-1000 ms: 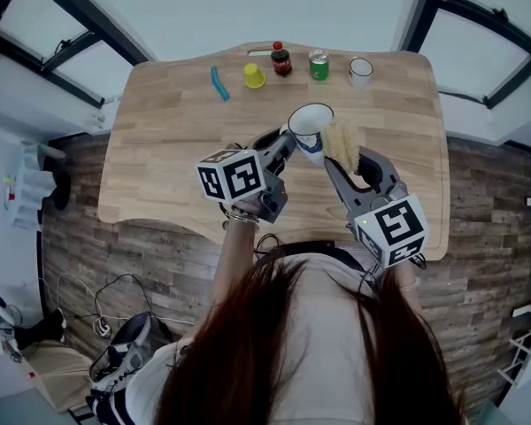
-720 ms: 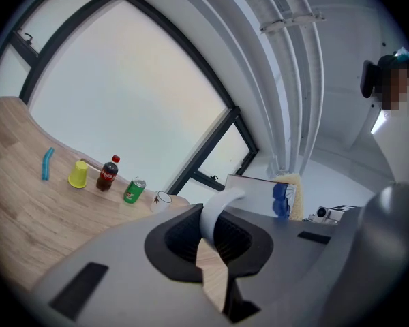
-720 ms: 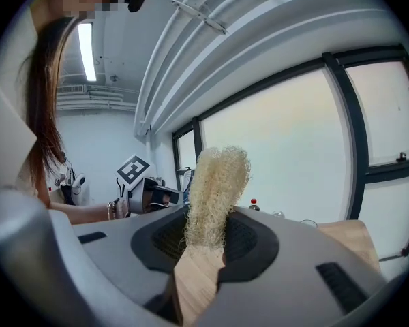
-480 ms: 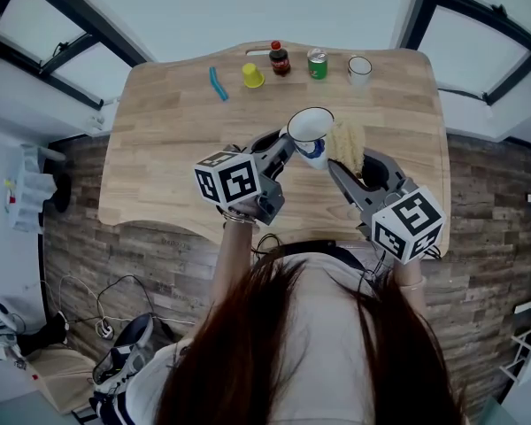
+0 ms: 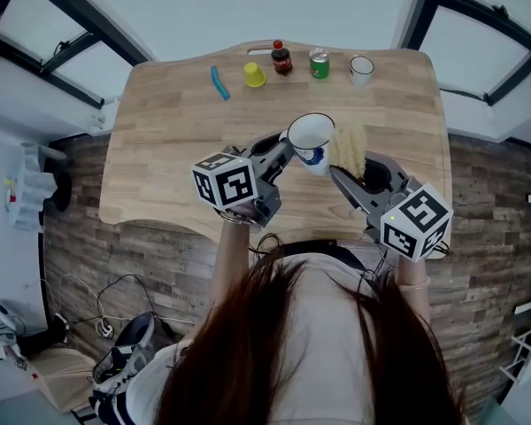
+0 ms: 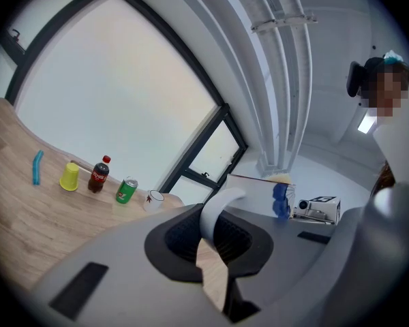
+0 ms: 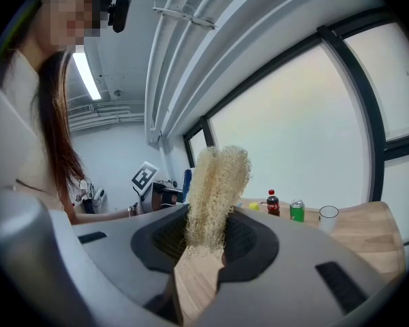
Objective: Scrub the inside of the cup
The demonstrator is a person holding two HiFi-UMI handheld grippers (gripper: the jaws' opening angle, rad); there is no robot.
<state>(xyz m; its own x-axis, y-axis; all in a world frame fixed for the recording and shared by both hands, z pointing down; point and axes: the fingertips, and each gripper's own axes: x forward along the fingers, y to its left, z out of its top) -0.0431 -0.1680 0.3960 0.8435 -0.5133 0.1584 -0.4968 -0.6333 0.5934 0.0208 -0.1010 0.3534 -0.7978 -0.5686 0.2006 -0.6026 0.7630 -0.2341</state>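
A white cup (image 5: 310, 137) with a blue print is held above the wooden table (image 5: 168, 122), mouth tilted up toward me. My left gripper (image 5: 286, 147) is shut on its handle (image 6: 217, 212), which curves up between the jaws in the left gripper view; the cup's body (image 6: 260, 191) shows beyond it. A pale, stringy loofah scrubber (image 5: 347, 150) stands just right of the cup, outside its rim. My right gripper (image 5: 344, 174) is shut on the scrubber's lower end (image 7: 214, 195). In the right gripper view the scrubber hides most of the cup.
Along the table's far edge stand a blue brush (image 5: 219, 83), a yellow cup (image 5: 254, 76), a cola bottle (image 5: 281, 59), a green can (image 5: 319, 64) and a clear glass (image 5: 361, 69). Window frames run beyond the table. The near table edge lies under my grippers.
The right gripper has drifted a little to the right, carrying the scrubber slightly away from the cup's rim. The left gripper and cup have barely moved.
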